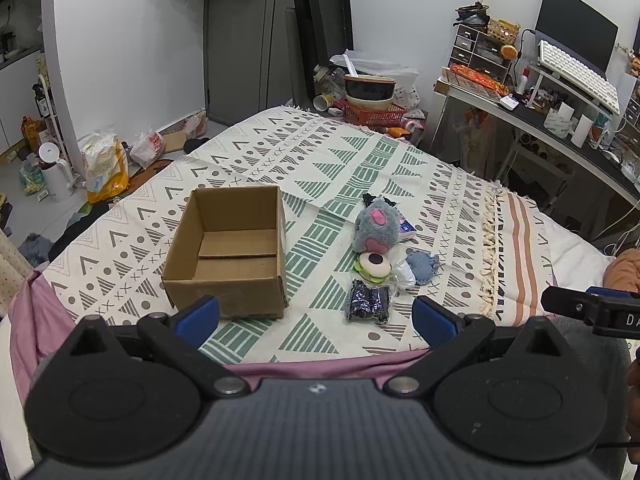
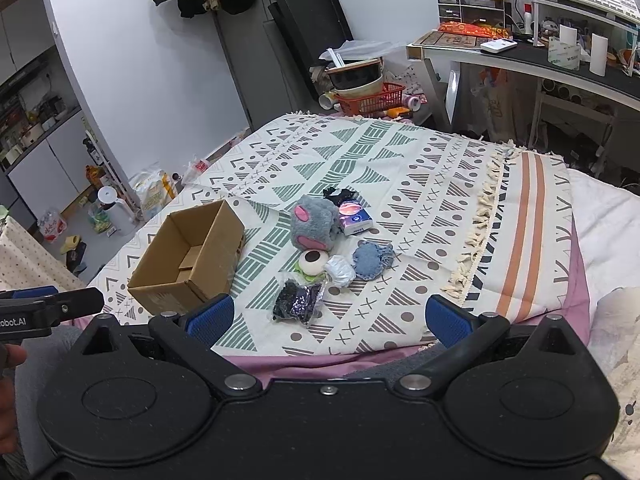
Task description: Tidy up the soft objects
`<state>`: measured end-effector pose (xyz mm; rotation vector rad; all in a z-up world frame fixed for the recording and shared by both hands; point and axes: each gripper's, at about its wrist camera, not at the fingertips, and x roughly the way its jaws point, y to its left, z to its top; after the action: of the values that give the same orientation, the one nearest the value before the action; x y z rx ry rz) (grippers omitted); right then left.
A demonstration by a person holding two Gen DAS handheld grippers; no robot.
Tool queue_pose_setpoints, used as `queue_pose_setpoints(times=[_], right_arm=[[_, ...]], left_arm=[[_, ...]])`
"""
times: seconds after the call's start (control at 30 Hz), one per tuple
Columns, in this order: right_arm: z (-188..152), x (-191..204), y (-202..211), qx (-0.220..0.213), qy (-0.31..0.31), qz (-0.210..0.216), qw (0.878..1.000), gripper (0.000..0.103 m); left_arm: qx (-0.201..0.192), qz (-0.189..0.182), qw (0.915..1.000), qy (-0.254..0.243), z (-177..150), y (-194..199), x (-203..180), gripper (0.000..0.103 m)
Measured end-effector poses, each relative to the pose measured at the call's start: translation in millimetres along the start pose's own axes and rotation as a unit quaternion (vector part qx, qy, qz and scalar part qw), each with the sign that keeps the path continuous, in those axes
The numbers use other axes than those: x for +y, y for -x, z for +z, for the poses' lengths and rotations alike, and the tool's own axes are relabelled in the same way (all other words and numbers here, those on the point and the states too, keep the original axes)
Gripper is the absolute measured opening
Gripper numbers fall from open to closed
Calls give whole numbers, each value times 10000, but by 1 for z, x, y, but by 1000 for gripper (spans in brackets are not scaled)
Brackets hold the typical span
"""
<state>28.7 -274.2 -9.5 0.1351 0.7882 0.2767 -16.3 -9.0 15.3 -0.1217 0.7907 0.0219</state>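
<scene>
Both the left gripper (image 1: 316,316) and the right gripper (image 2: 328,318) hover wide open and empty over the bed's near edge. Beyond, on the patterned bedspread (image 1: 360,160), soft items cluster: a dark sequinned pouch (image 1: 368,304), then a grey plush toy (image 1: 374,226). An open brown cardboard box (image 1: 230,248) sits to their left.

matt cardboard box (image 1: 228,248), fuzzy plush toy (image 1: 374,226), perhaps glossy bag (image 1: 368,301)

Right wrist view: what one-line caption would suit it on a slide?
Open right claw poised over a patterned bedspread, with an empty cardboard box beside a cluster of soft toys.
</scene>
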Motion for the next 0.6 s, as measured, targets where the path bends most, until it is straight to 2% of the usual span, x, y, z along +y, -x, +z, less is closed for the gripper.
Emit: queue_pose_setpoints(times=[0.6], right_arm=[[2, -9, -4, 30, -78, -8, 10000, 103]], left_arm=[[13, -90, 9999, -89, -1, -6, -14, 102]])
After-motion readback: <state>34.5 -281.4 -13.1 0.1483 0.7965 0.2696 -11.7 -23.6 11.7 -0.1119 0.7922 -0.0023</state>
